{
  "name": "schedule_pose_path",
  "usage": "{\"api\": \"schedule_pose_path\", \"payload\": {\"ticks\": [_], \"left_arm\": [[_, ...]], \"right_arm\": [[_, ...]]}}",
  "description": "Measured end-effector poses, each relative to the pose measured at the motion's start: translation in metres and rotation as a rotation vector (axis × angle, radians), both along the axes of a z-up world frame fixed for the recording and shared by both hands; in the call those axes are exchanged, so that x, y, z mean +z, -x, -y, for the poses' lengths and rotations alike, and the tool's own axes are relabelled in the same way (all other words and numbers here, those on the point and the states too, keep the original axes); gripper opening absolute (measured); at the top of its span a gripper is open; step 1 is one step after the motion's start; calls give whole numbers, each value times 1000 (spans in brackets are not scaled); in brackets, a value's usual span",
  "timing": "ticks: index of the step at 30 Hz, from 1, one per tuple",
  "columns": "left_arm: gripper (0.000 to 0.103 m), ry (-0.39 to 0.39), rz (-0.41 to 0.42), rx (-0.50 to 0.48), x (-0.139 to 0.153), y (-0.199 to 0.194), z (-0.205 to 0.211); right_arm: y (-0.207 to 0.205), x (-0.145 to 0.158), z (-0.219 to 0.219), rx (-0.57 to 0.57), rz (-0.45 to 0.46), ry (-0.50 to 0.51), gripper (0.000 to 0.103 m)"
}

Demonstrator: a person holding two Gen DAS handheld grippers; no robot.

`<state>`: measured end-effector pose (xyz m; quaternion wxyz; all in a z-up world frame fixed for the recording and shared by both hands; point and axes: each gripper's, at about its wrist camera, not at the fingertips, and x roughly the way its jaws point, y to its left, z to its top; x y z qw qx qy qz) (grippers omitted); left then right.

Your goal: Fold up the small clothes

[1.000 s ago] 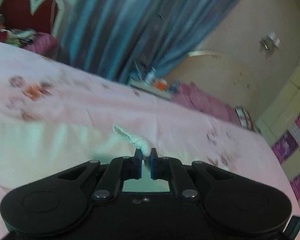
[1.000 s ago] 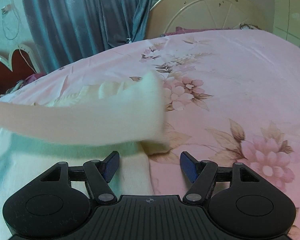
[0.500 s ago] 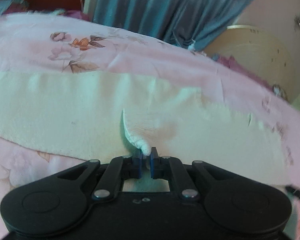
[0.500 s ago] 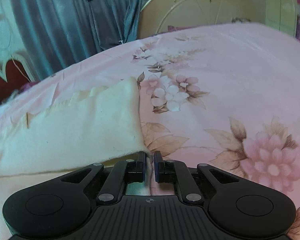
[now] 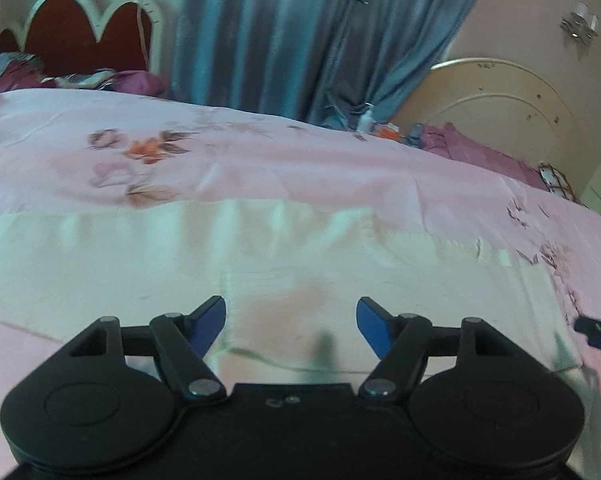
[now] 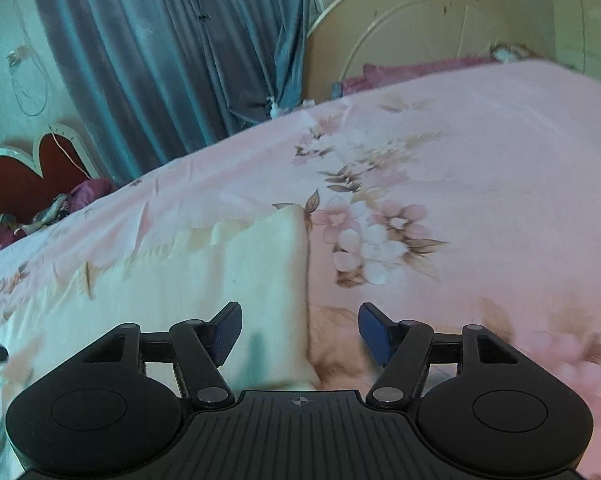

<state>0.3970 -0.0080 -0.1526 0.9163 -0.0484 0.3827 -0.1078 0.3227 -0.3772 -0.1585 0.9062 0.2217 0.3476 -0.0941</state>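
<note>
Both pairs of blue fingers stand wide apart and hold nothing. Between the fingers point(image 5: 211, 322) of the left gripper point(image 5: 290, 326) one sees only the cream cloth point(image 5: 148, 268) below them; the cloth lies flat on the bed, and I cannot tell if the fingers touch it. The fingers point(image 6: 226, 330) of the right gripper point(image 6: 300, 332) are also spread, and the right edge of the cream cloth point(image 6: 236, 280) runs up just between them, so one finger is over the cloth and the other over the bedsheet.

In the left wrist view the cloth stretches as a wide band across the bed, with a fold line near its middle. In the right wrist view its far corner points toward a printed flower. A small dark part of the other gripper shows at the edge of each view, beside the cloth.

Around the cloth on every side is the pink flowered bedsheet point(image 6: 480, 168). Beyond the cloth hangs a blue-grey curtain point(image 5: 300, 32). To the right of the curtain stands a cream rounded headboard point(image 5: 500, 100), and to its left a red headboard with a white scalloped edge point(image 5: 88, 36), with some crumpled bedding at its foot.
</note>
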Motion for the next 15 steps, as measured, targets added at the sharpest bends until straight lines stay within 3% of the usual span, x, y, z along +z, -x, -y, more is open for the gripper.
{"api": "schedule_pose_path", "payload": {"ticks": [3, 5, 8, 9, 10, 11, 15], "left_arm": [[69, -11, -16, -23, -10, -5, 9], [69, -36, -45, -29, -21, -9, 10], [70, -83, -25, -41, -29, -9, 10], [71, -93, -27, -46, -29, -9, 11], [71, -96, -29, -47, -29, -9, 12], [71, -98, -33, -44, -28, -9, 12], [71, -95, -33, -35, -23, -8, 11]], "right_arm": [[-26, -7, 7, -13, -12, -28, 59], [-42, -13, 13, -21, -23, -54, 48], [-62, -19, 19, -28, -30, -85, 46], [-67, -20, 20, -24, -30, -82, 40], [-71, -22, 20, -16, -36, -78, 16], [-73, -23, 19, -18, -43, -67, 8], [-69, -26, 18, -62, -46, 74, 8]]}}
